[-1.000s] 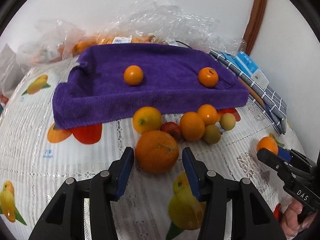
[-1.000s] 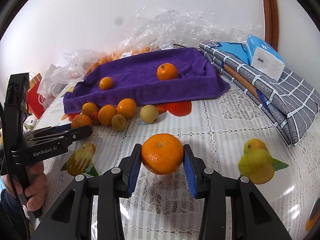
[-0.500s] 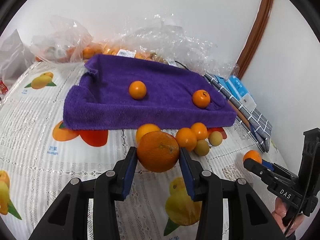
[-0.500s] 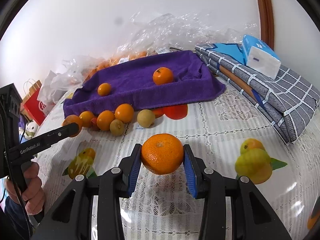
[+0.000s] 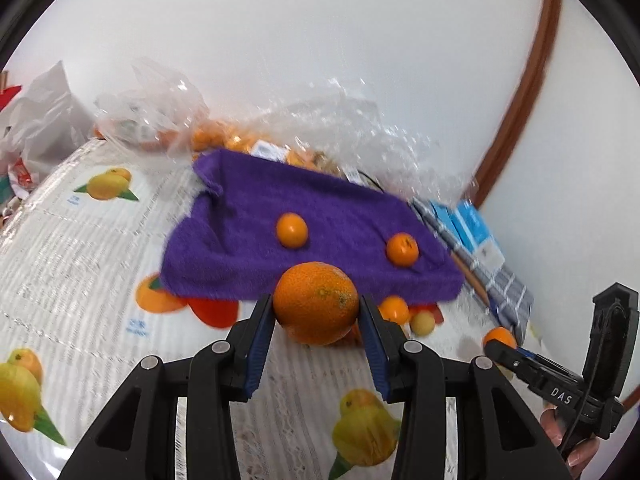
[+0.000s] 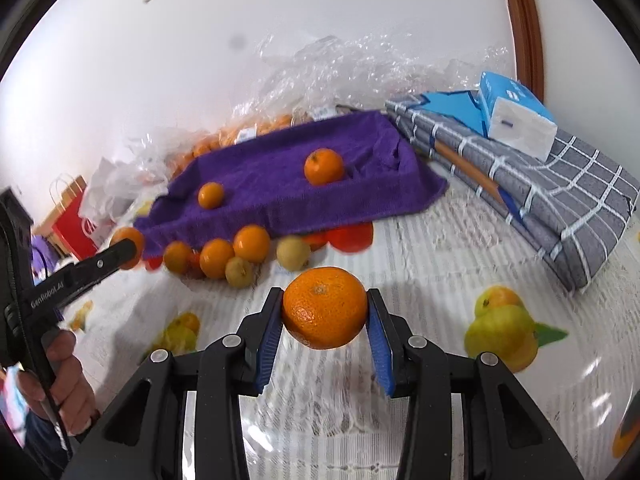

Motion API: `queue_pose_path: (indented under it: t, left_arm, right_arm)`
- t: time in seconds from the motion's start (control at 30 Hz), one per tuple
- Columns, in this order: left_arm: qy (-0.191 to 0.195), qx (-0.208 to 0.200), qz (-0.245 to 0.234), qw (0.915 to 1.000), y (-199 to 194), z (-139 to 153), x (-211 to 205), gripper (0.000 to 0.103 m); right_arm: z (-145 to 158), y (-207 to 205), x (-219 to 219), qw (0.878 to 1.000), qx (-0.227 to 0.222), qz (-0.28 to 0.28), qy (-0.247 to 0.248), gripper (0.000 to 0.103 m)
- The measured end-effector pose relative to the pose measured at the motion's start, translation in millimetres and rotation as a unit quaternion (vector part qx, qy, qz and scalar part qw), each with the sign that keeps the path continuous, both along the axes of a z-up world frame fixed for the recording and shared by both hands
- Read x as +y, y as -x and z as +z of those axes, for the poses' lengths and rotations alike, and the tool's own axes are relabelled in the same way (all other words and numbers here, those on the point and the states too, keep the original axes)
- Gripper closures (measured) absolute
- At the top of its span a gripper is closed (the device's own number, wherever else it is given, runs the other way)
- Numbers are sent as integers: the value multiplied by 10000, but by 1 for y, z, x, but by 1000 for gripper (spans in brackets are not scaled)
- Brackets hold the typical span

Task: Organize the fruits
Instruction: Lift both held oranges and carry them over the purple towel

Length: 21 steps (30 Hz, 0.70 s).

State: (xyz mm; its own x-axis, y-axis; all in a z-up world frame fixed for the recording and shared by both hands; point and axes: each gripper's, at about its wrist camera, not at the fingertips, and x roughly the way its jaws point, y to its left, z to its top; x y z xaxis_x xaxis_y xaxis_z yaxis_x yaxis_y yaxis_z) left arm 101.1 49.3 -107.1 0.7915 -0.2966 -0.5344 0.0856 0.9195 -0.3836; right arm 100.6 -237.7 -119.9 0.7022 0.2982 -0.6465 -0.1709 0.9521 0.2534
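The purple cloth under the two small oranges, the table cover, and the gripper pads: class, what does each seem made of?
Purple cloth: soft terry towel, matte, going by its fuzzy nap.
Table cover: likely lace-patterned vinyl with printed fruit, slightly glossy.
Pads of the right hand-held gripper: blue, ribbed, probably rubber.

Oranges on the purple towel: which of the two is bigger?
The orange toward the towel's right end, nearer the folded checked cloth, with its stem end showing; the left orange is smaller.
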Motion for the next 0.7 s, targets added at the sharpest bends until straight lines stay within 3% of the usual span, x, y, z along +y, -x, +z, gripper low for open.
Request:
queue_pose_path:
  t: [0.2,0.4,0.57,0.7]
  left_arm:
    - [-125,-122,294,9994,-25,27,18,63]
    - [-138,-70,580,9982,-66,35,29,63]
    - [-118,-49,702,9974,-101,29,31,62]
    - [-134,65,681,9976,-116,8,28,62]
  right_arm:
    - [38,-30,-6,9990,-425,-124,95,62]
    - [61,-73,-6,9977,-604,-183,239,62]
    - [70,-115,2,9977,-622,-60,263,62]
    - [57,-141,4,9983,-532,-98,215,62]
